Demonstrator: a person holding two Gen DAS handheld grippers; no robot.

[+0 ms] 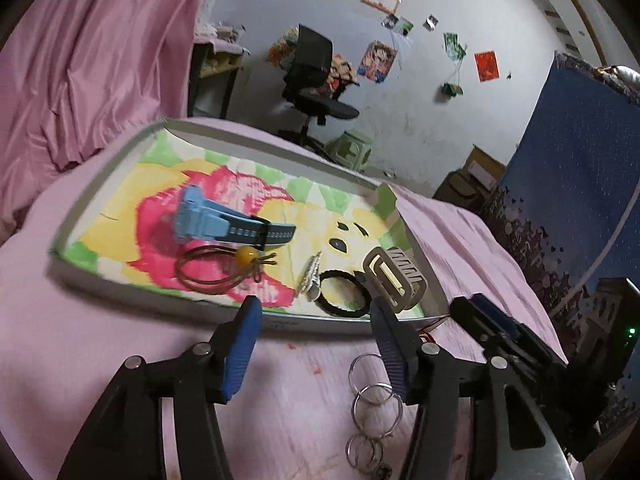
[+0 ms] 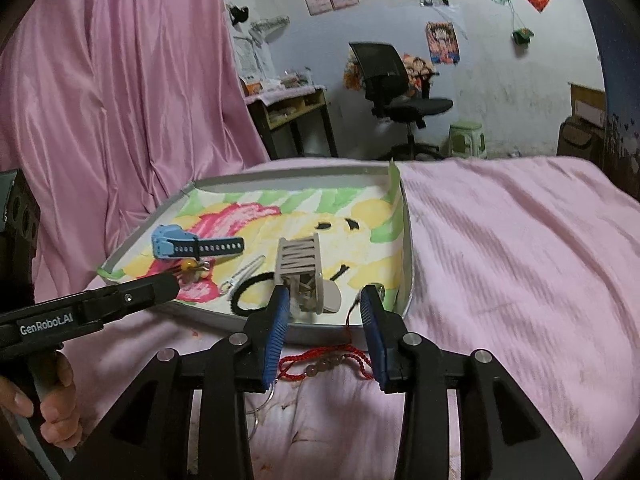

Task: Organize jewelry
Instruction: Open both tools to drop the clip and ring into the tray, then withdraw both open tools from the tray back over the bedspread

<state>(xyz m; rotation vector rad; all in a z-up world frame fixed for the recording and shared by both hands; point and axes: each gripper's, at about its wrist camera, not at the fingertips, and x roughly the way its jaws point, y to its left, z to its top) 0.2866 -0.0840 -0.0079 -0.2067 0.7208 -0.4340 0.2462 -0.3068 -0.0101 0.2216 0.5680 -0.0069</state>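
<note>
Both views are dim, lit softly and evenly with no clear source. Colours look muted and grainy. The fisheye lens bends straight lines and leaves dark corners. The pink bedspread (image 2: 520, 248) smears with blur on the right, and the far wall (image 1: 400, 92) is slightly soft.

Your right gripper (image 2: 324, 312) hovers at the near rim of the grey tray (image 2: 409, 240), its blue pads parted with nothing pressed between them. Just beyond them, the beige claw clip (image 2: 302, 272) stands inside the tray on the flowered liner. A red beaded cord (image 2: 324, 362) lies on the pink cloth (image 2: 520, 248) below your jaws, outside the tray. Further left in the tray you see the black hair tie (image 2: 250, 292), a silver clip (image 2: 244, 274) and the blue watch (image 2: 192, 245). Your left gripper (image 2: 164, 286) reaches in from the left, its tip beside the amber-beaded band (image 2: 191, 269).
</note>
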